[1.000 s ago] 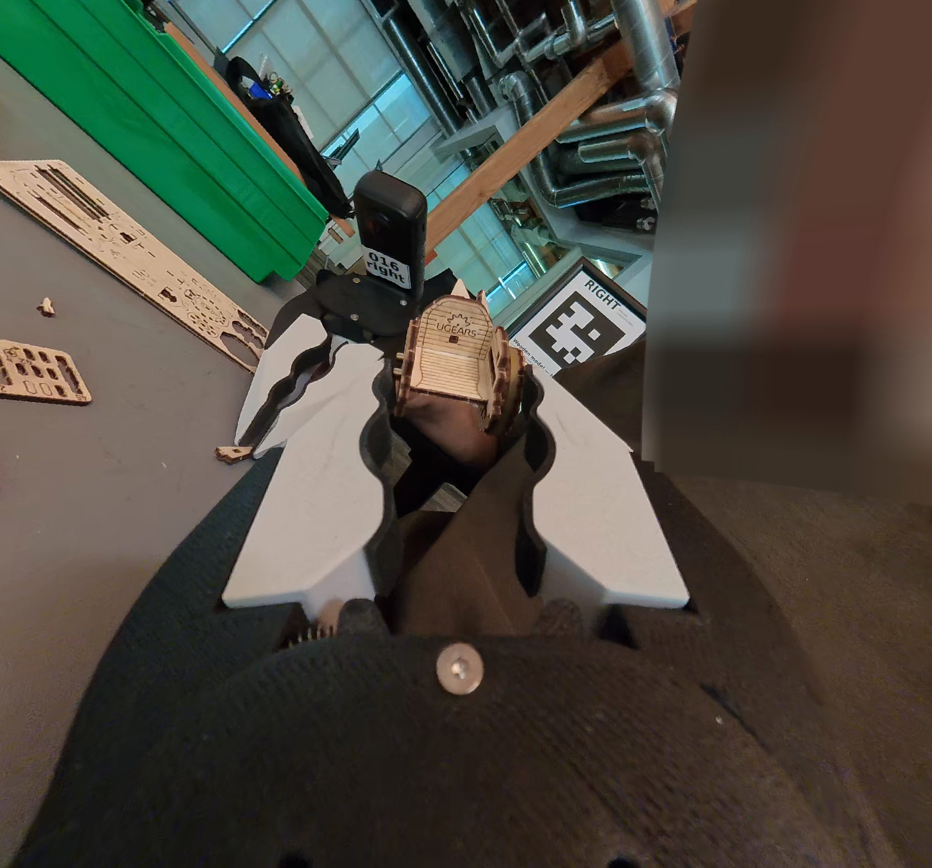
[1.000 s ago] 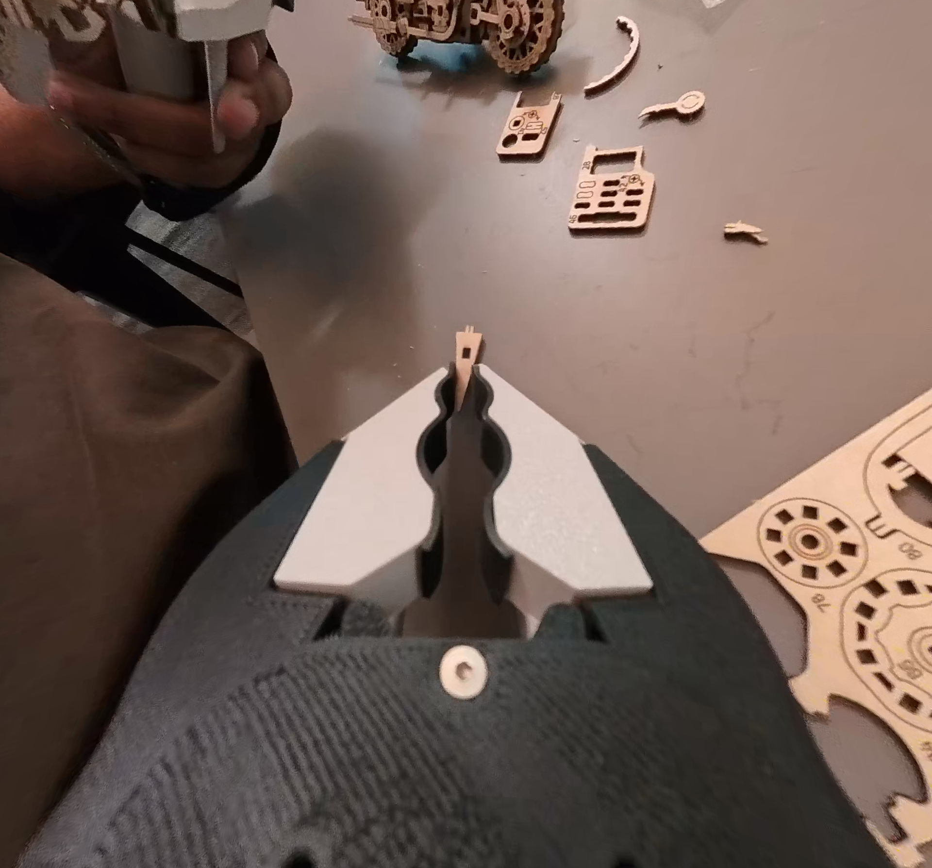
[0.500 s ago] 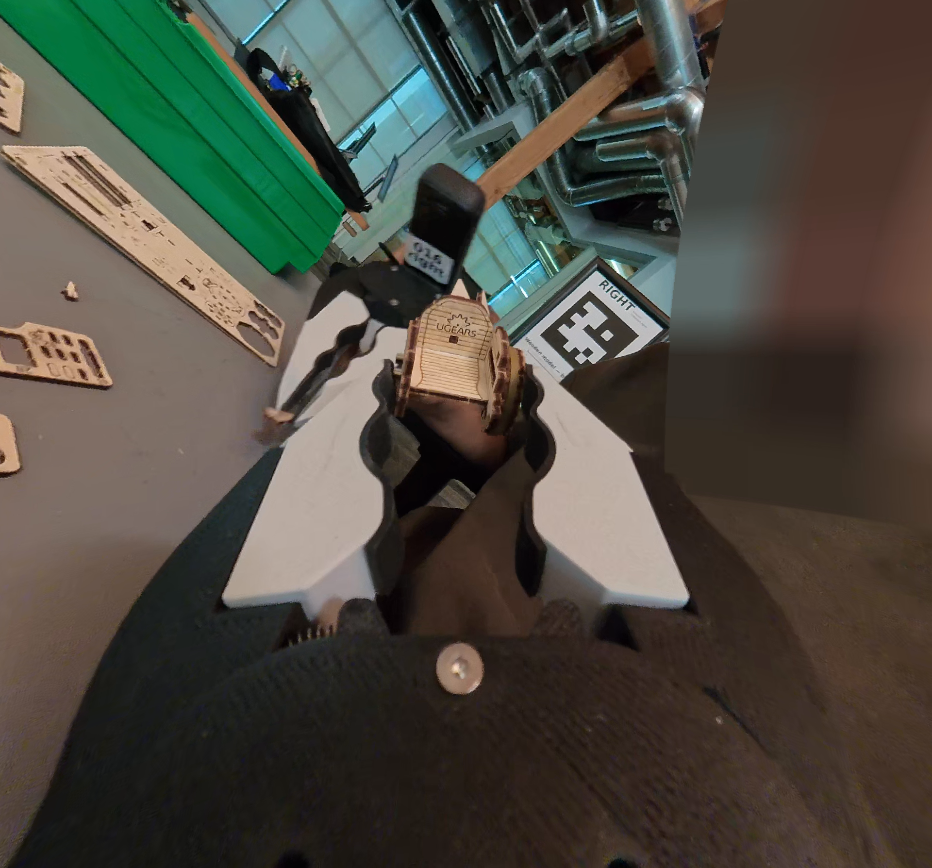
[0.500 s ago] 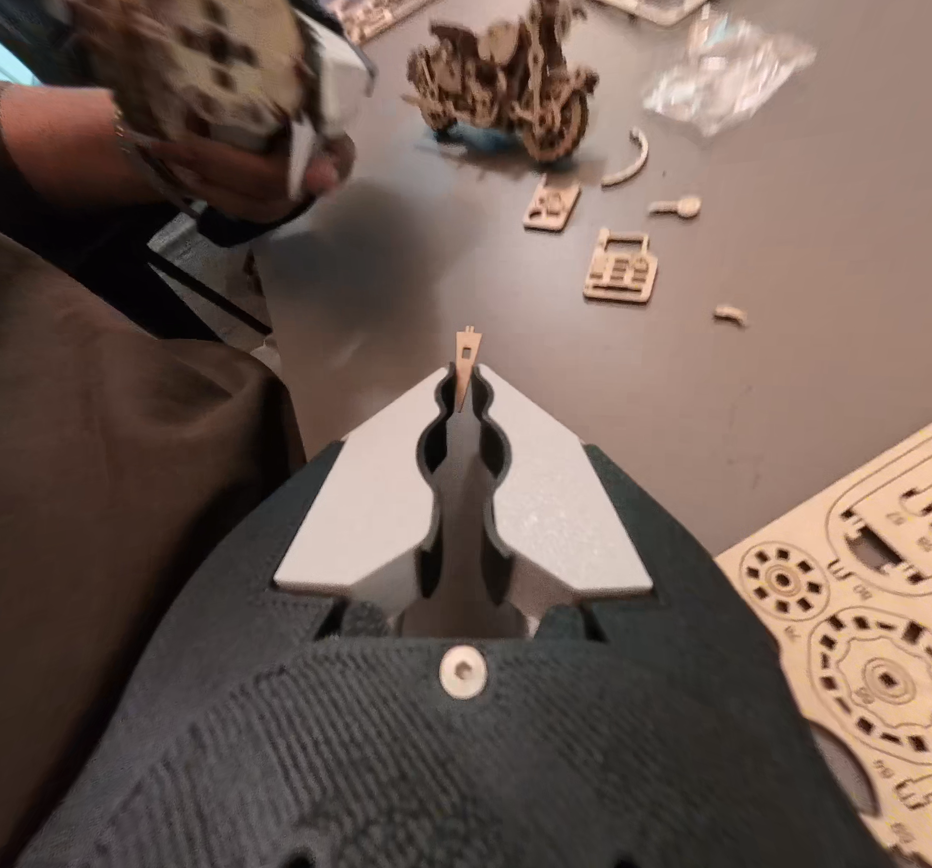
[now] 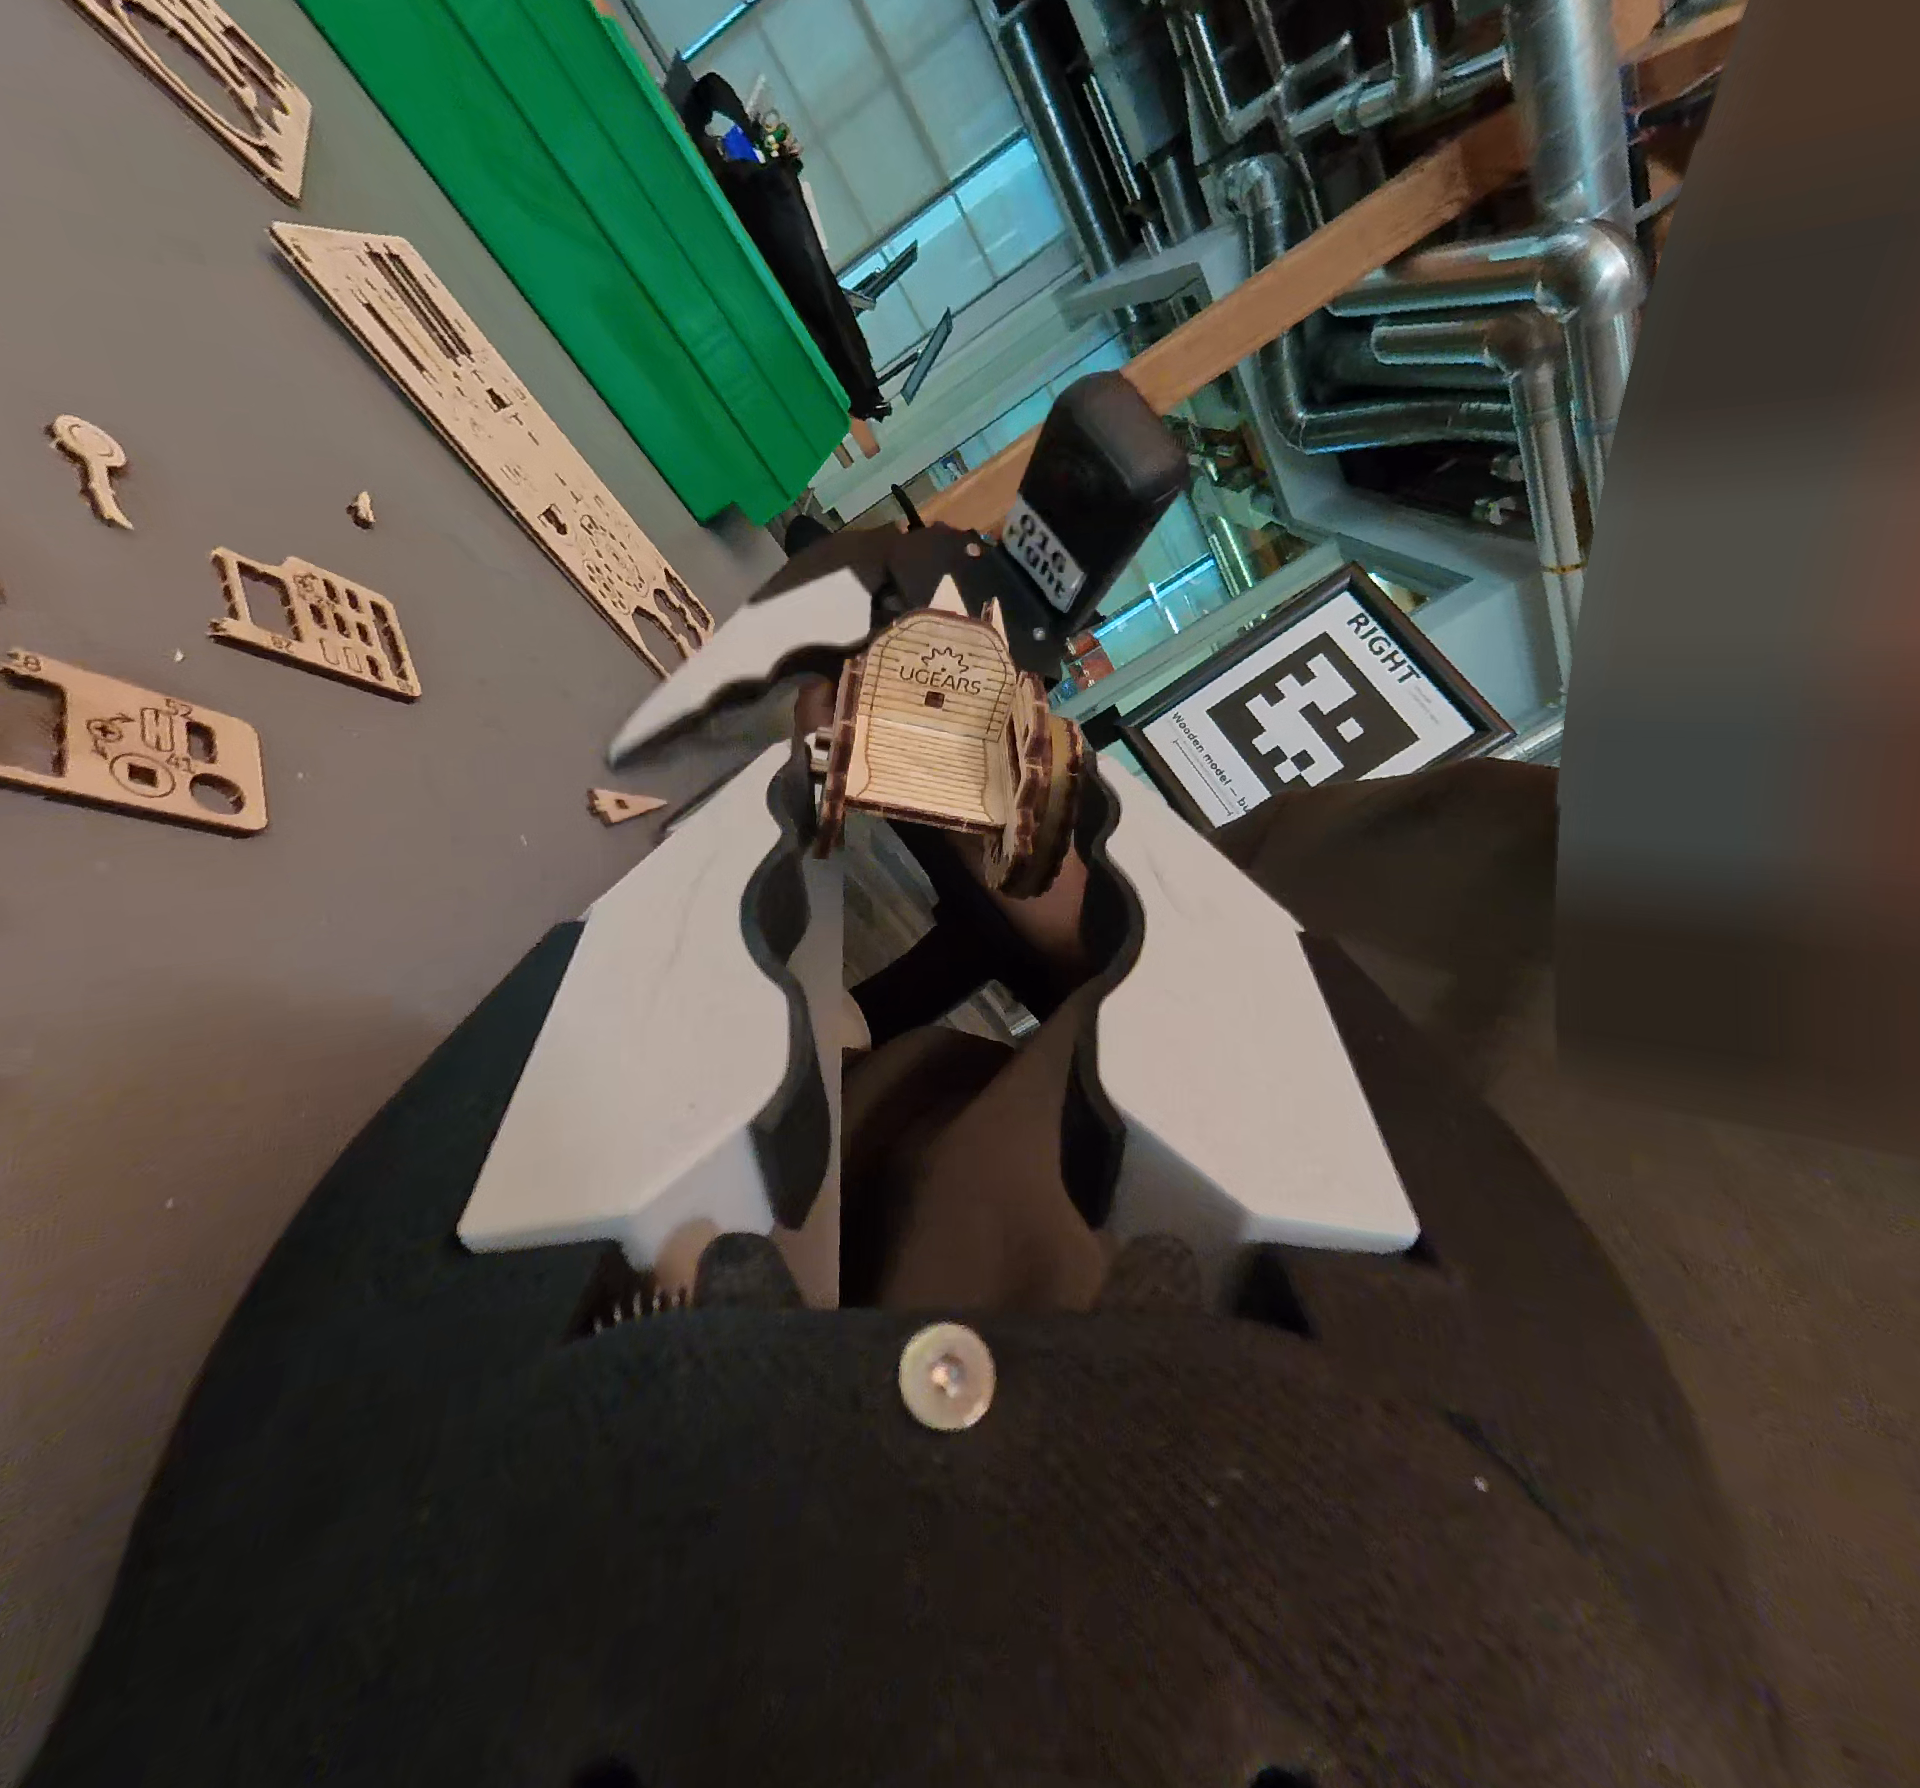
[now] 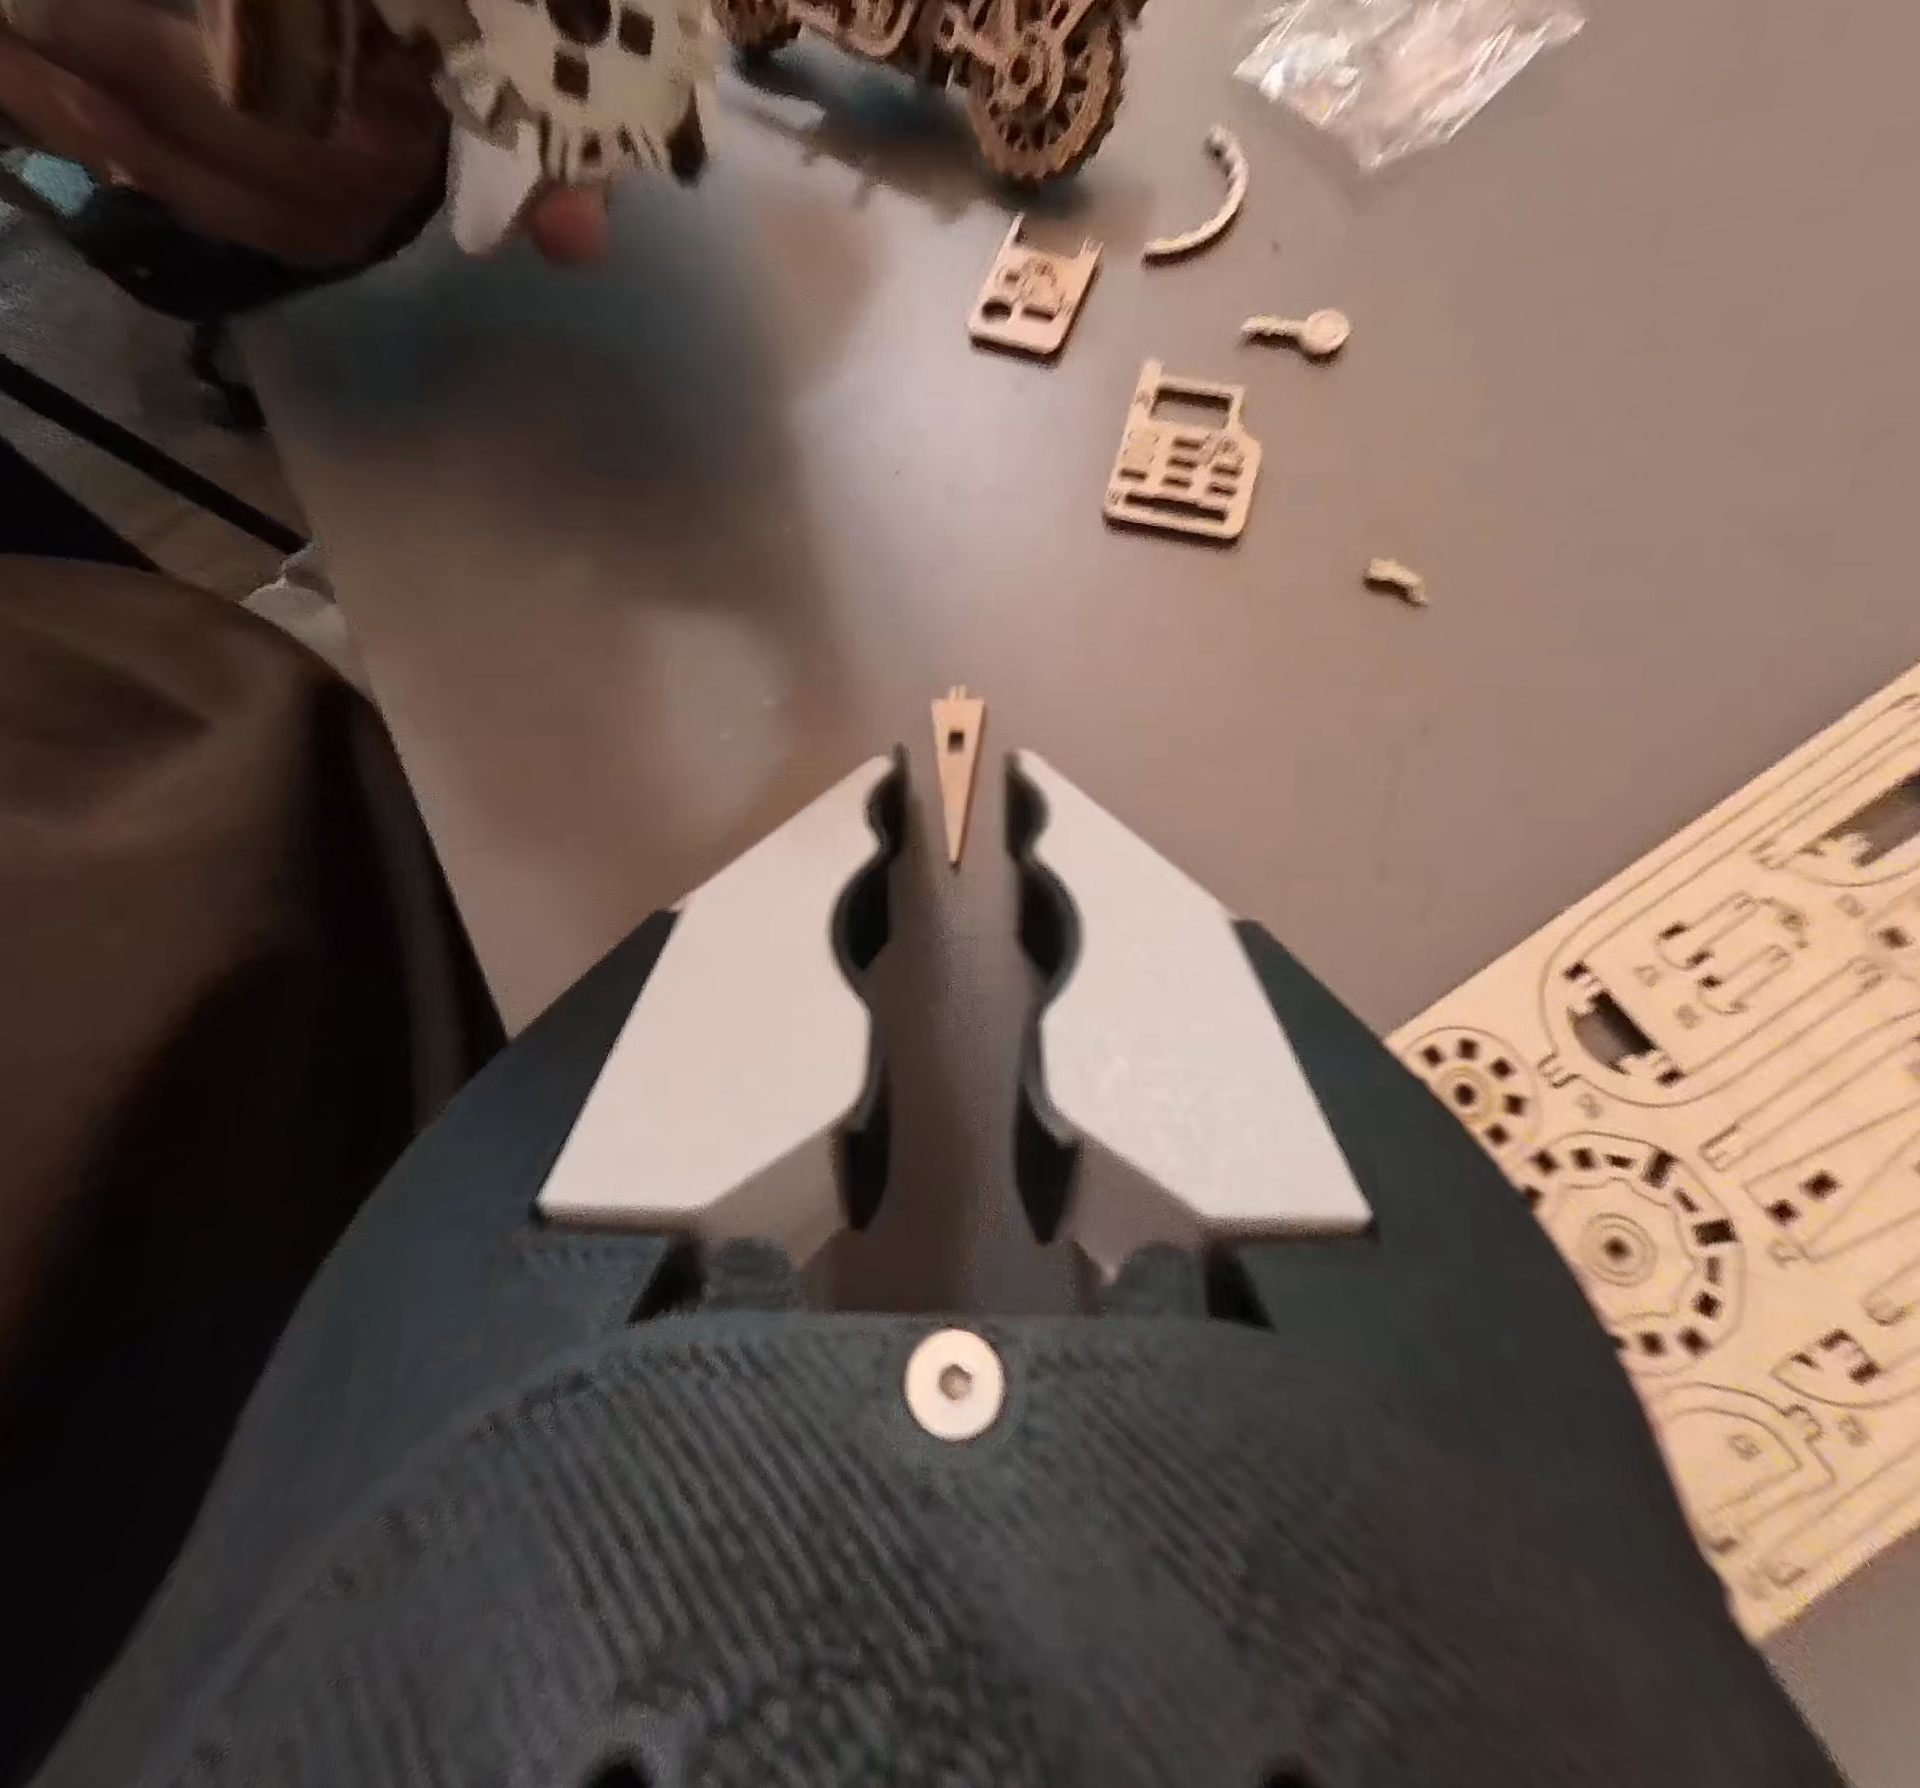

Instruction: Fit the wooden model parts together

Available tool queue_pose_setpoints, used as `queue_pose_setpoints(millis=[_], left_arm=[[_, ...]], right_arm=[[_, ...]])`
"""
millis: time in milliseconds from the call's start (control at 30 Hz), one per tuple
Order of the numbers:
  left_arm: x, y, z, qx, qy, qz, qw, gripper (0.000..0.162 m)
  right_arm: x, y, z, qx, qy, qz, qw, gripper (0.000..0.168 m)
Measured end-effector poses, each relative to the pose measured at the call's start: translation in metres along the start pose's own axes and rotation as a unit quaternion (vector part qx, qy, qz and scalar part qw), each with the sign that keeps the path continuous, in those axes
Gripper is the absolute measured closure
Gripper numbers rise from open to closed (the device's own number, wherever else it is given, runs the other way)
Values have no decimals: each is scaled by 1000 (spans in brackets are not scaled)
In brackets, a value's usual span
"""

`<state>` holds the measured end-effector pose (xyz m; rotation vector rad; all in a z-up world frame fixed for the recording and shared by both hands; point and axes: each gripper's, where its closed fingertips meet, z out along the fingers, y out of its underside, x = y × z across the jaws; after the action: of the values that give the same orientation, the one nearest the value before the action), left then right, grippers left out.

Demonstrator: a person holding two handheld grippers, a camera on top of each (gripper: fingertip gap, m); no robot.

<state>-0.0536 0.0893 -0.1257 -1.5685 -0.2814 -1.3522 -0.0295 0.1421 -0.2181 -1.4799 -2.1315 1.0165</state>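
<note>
My left gripper (image 5: 945, 798) is shut on a small wooden seat-shaped sub-assembly (image 5: 935, 741) and holds it in the air, off the table. The same sub-assembly shows blurred at the top left of the right wrist view (image 6: 566, 3), with the person's hand behind it. My right gripper (image 6: 956, 762) is open, low over the grey table (image 6: 1091, 751). A thin wooden wedge piece (image 6: 958, 772) lies on the table between its fingertips, touching neither. It also shows in the left wrist view (image 5: 623, 806), next to the right gripper (image 5: 646, 788).
A built wooden motorcycle model (image 6: 935, 3) stands at the far side. Loose cut-out parts (image 6: 1184, 455) and a plastic bag (image 6: 1403, 45) lie beyond the wedge. A part sheet (image 6: 1714, 1167) lies at the right. A green bin (image 5: 582, 180) and another sheet (image 5: 488, 419) lie along the table.
My right gripper has opened and let go of the wedge piece, which now lies on the table. My left gripper has swung with the seat sub-assembly still in it.
</note>
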Motion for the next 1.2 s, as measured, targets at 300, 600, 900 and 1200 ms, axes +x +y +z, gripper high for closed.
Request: queue_pose_setpoints(millis=[300,600,900,1200], left_arm=[[11,20,12,-46,38,-12,998,114],[20,28,17,-64,64,-15,996,114],[21,28,18,-63,65,-19,996,114],[22,29,19,-65,76,-36,994,114]], right_arm=[[-52,-76,-42,233,-129,12,964,124],[-61,-83,-54,269,-231,78,932,143],[-60,-85,-56,271,-225,77,933,143],[-60,-84,-58,268,-239,86,929,143]])
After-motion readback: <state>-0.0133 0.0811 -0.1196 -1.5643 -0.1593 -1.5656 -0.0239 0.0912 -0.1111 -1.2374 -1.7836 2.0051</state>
